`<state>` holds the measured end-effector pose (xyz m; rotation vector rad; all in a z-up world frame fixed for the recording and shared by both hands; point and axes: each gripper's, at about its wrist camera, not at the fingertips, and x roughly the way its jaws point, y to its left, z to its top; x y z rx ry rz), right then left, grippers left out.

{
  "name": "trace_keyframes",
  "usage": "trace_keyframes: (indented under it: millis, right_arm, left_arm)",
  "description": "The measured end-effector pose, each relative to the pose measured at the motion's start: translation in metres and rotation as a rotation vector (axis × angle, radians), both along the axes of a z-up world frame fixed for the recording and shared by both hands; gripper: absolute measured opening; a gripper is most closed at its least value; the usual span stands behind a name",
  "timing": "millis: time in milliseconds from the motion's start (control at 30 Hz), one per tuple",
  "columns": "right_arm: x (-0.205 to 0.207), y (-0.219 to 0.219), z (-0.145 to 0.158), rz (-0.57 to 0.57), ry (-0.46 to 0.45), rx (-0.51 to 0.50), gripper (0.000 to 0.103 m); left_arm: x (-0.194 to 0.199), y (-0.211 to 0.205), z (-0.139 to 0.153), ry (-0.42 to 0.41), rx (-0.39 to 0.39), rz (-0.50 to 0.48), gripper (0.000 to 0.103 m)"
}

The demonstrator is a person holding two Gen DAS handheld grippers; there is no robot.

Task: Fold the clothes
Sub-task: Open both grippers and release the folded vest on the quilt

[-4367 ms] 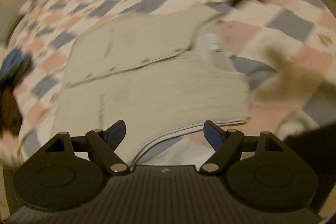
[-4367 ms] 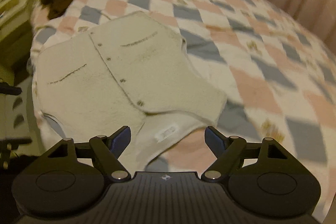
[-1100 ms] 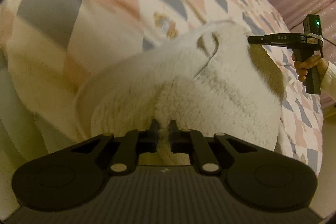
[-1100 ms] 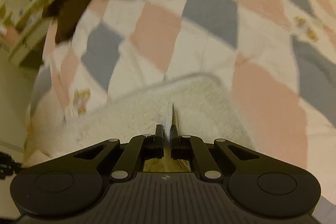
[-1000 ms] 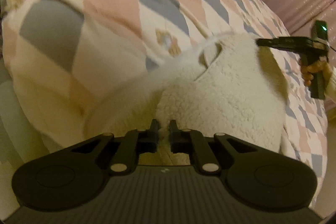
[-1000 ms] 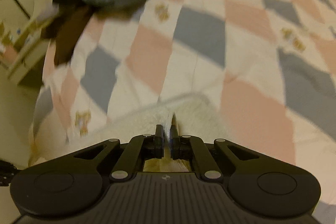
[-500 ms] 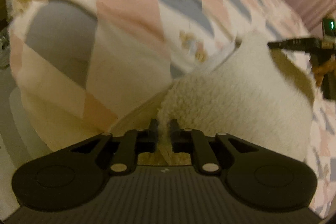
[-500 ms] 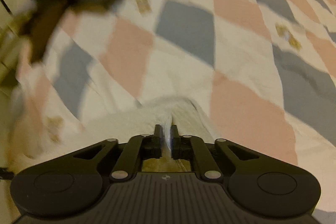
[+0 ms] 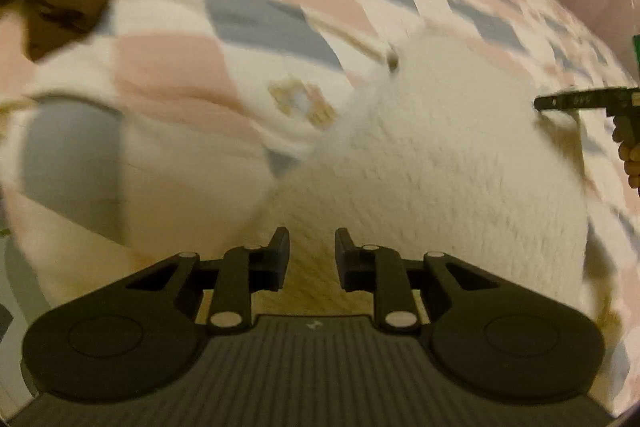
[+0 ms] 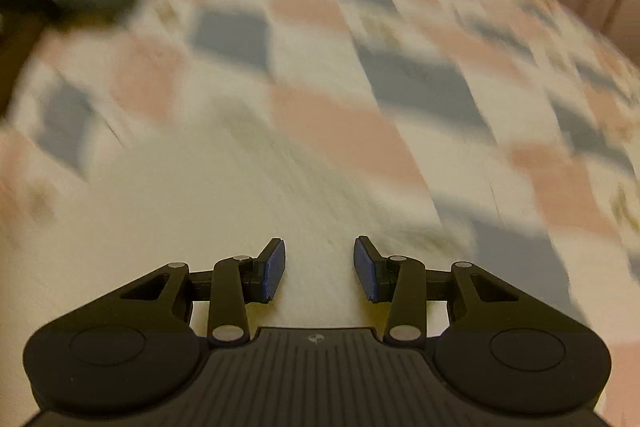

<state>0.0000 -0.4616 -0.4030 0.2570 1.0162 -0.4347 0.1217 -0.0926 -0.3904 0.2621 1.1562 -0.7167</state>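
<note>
Cream fleece garment (image 9: 440, 155): nubbly pile, mounded on the checked pink, grey and white quilted bed cover (image 9: 248, 11), at 12 o'clock of both tongs. Left tongs (image 9: 308, 247): parted narrowly, gripping nothing, fleece just beyond the tips. Right tongs (image 10: 319, 259): parted wider, blue ribbed pads (image 10: 274, 273) exposed, empty, low over the fleece; view blurred.

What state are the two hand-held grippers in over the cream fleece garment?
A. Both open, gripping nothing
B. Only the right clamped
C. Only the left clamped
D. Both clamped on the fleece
A: the left hand-held gripper and right hand-held gripper both show a clear gap above the cream fleece garment.
</note>
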Motion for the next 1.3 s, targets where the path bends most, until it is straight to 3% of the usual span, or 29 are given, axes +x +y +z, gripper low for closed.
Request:
trace_keyframes:
  millis: [67, 100, 167, 233, 300, 433, 500, 633, 733, 800, 900, 1000, 1133, 1200, 1300]
  right_arm:
    - [-0.013, -0.009, -0.026, -0.027, 0.07, 0.005, 0.032]
    - [-0.017, -0.015, -0.026, -0.058, 0.054, 0.037, 0.032]
    - [-0.018, -0.017, -0.01, -0.112, 0.017, 0.046, 0.033]
    - [-0.022, -0.007, 0.013, -0.129, -0.057, -0.031, 0.035]
    - [-0.028, -0.003, 0.021, -0.162, -0.075, -0.062, 0.037]
    - [-0.031, -0.01, -0.014, -0.211, 0.129, -0.053, 0.038]
    - [-0.038, 0.001, 0.001, -0.235, 0.084, -0.072, 0.037]
    - [-0.055, 0.061, 0.052, -0.238, -0.052, -0.083, 0.038]
    - [-0.067, 0.128, 0.065, -0.164, -0.104, -0.009, 0.038]
    - [-0.078, 0.173, 0.059, -0.116, -0.112, 0.053, 0.038]
    - [-0.087, 0.229, 0.025, -0.048, -0.017, 0.15, 0.037]
    - [-0.097, 0.269, 0.01, 0.021, 0.073, 0.073, 0.037]
    - [-0.123, 0.287, 0.041, 0.018, -0.063, 0.081, 0.037]
    - [-0.137, 0.302, 0.04, 0.055, -0.082, 0.086, 0.037]
    - [-0.146, 0.331, 0.012, 0.153, 0.031, 0.086, 0.037]
  left_arm:
    - [-0.005, -0.012, -0.006, 0.001, 0.001, -0.059, 0.019]
    - [-0.005, -0.014, -0.004, -0.007, 0.003, -0.069, 0.019]
    - [-0.005, -0.016, 0.0, -0.022, 0.008, -0.088, 0.019]
    - [-0.001, -0.012, 0.007, -0.016, -0.018, -0.086, 0.019]
    - [0.002, -0.008, 0.012, -0.011, -0.034, -0.096, 0.019]
    - [0.007, -0.013, 0.002, 0.0, 0.034, -0.155, 0.019]
    - [0.009, -0.015, 0.007, -0.013, 0.031, -0.182, 0.016]
    - [0.011, -0.014, 0.031, -0.034, -0.021, -0.243, 0.016]
    - [0.01, -0.019, 0.023, -0.033, -0.008, -0.306, 0.016]
    - [0.008, -0.023, 0.011, -0.037, 0.01, -0.344, 0.016]
    - [0.006, -0.023, -0.008, -0.047, 0.035, -0.35, 0.017]
    - [-0.005, -0.014, -0.009, -0.081, 0.054, -0.36, 0.016]
    - [-0.025, 0.001, -0.006, -0.144, 0.099, -0.387, 0.015]
    - [-0.035, 0.009, -0.005, -0.176, 0.122, -0.4, 0.015]
    - [-0.049, 0.017, -0.003, -0.215, 0.163, -0.413, 0.015]
